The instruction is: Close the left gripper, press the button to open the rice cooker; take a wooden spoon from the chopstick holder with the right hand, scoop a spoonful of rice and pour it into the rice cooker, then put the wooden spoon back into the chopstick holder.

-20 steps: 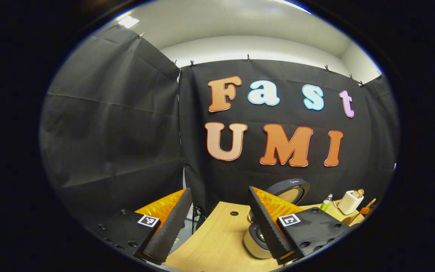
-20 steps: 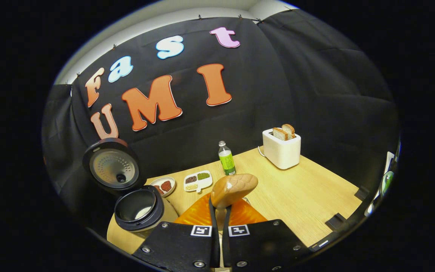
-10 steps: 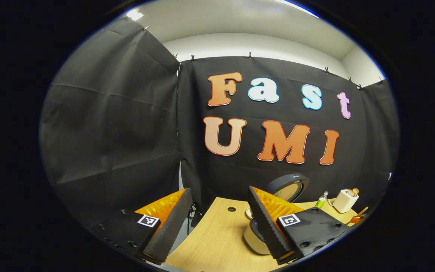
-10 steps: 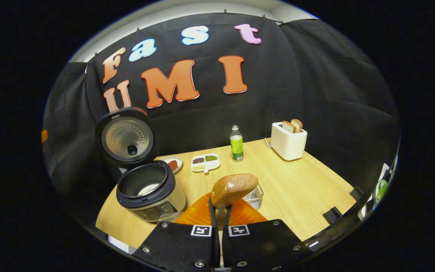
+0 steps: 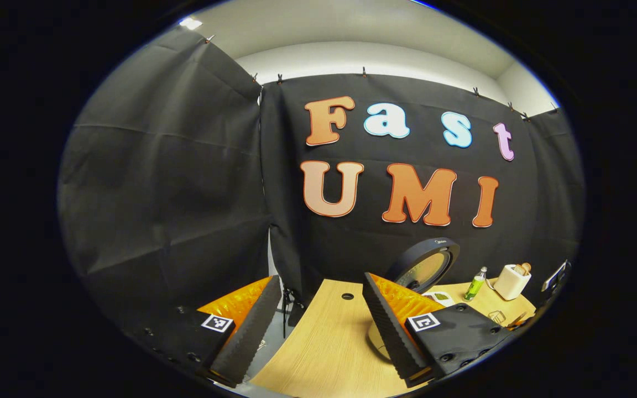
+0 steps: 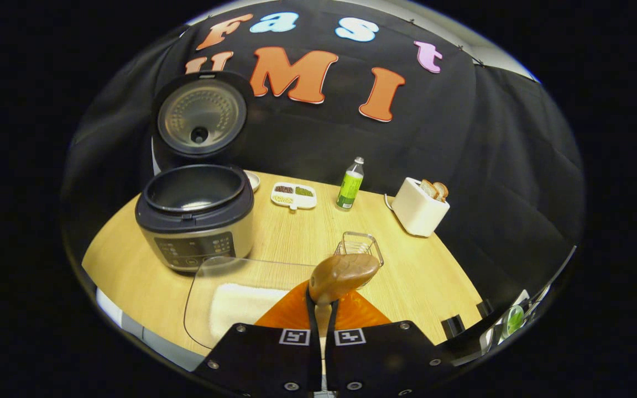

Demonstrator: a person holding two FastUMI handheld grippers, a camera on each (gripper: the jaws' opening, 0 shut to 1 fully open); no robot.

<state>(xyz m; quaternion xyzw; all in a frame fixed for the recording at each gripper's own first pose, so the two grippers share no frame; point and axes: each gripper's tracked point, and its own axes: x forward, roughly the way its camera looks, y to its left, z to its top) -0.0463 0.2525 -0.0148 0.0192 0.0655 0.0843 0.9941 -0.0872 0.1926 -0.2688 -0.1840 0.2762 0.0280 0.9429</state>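
My right gripper [image 6: 322, 303] is shut on the handle of the wooden spoon [image 6: 343, 275], whose bowl sticks up in front of the fingers; no rice shows on it. Just beyond the spoon stands the wire chopstick holder [image 6: 358, 245]. The rice cooker [image 6: 194, 218] sits at the left with its lid [image 6: 201, 113] raised and a little white rice in the pot. A clear container of rice [image 6: 238, 301] lies below, left of the gripper. My left gripper [image 5: 318, 331] hangs open over the table's left end, with the cooker lid [image 5: 421, 265] beyond its right finger.
A green bottle [image 6: 350, 190], a white toaster with bread [image 6: 419, 209], a divided dish [image 6: 293, 195] and a small plate [image 6: 252, 179] stand along the back of the wooden table [image 6: 407, 276]. The black cloth wall is close behind them. The table's front edge curves near the rice container.
My right gripper has drawn back and tipped down with the spoon, so the rice container and wire holder now show below it. The left gripper has drifted a little; its fingers stay apart.
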